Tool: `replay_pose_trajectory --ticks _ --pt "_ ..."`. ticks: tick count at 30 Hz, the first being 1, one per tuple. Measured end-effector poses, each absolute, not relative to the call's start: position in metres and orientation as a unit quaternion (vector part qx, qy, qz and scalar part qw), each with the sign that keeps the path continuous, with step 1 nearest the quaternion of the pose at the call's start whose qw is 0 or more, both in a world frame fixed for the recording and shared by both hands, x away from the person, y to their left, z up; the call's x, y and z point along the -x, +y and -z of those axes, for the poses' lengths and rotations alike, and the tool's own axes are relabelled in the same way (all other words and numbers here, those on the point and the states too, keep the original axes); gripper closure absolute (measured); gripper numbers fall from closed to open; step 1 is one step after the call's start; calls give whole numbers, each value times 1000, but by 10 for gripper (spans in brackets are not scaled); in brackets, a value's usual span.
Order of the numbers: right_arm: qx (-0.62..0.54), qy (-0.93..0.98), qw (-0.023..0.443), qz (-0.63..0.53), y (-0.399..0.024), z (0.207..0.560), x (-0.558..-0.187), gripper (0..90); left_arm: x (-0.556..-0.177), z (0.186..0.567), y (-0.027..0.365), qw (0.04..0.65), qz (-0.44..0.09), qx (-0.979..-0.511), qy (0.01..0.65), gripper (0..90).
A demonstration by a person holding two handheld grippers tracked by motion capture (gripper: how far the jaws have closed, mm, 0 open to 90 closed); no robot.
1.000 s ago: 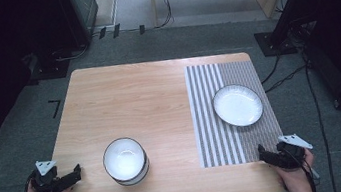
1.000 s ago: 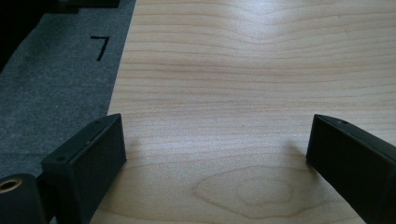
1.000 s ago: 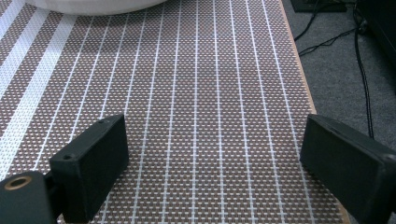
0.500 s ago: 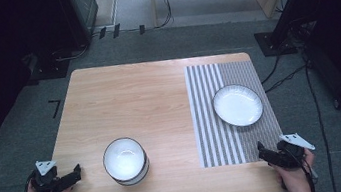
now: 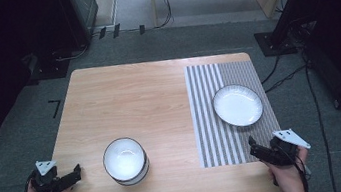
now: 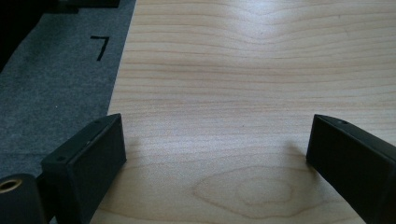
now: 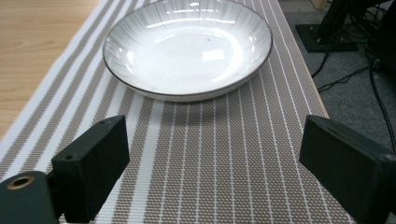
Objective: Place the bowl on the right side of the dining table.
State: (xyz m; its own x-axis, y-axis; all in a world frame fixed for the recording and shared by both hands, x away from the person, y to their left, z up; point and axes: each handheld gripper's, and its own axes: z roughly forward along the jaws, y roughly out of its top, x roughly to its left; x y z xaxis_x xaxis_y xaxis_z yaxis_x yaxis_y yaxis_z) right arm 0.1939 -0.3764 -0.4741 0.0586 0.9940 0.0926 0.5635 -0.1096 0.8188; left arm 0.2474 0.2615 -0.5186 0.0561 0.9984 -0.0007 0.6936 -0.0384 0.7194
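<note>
A white bowl [image 5: 125, 160] with a dark rim stands near the front of the wooden table [image 5: 134, 101], left of centre. A shallow white plate [image 5: 237, 105] [image 7: 187, 46] rests on a striped placemat [image 5: 225, 139] [image 7: 210, 154] at the table's right side. My left gripper [image 5: 75, 173] [image 6: 215, 154] hovers at the front left corner, jaws wide apart over bare wood, open and empty. My right gripper [image 5: 253, 146] [image 7: 212, 154] sits over the mat's front end, open, with the plate a short way ahead of its jaws.
Grey carpet [image 5: 24, 147] surrounds the table, with a black mark [image 6: 100, 46] on it by the left edge. Black cables [image 5: 282, 78] and a stand base [image 5: 274, 43] lie on the floor at the right. Dark equipment stands at the back left.
</note>
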Motion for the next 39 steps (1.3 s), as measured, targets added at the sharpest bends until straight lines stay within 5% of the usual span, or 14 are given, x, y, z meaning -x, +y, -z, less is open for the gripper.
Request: replay_pose_trajectory --ticks 39 --pt "-625 608 291 -393 -317 439 -203 76 -247 519 261 284 -268 -669 633 42"
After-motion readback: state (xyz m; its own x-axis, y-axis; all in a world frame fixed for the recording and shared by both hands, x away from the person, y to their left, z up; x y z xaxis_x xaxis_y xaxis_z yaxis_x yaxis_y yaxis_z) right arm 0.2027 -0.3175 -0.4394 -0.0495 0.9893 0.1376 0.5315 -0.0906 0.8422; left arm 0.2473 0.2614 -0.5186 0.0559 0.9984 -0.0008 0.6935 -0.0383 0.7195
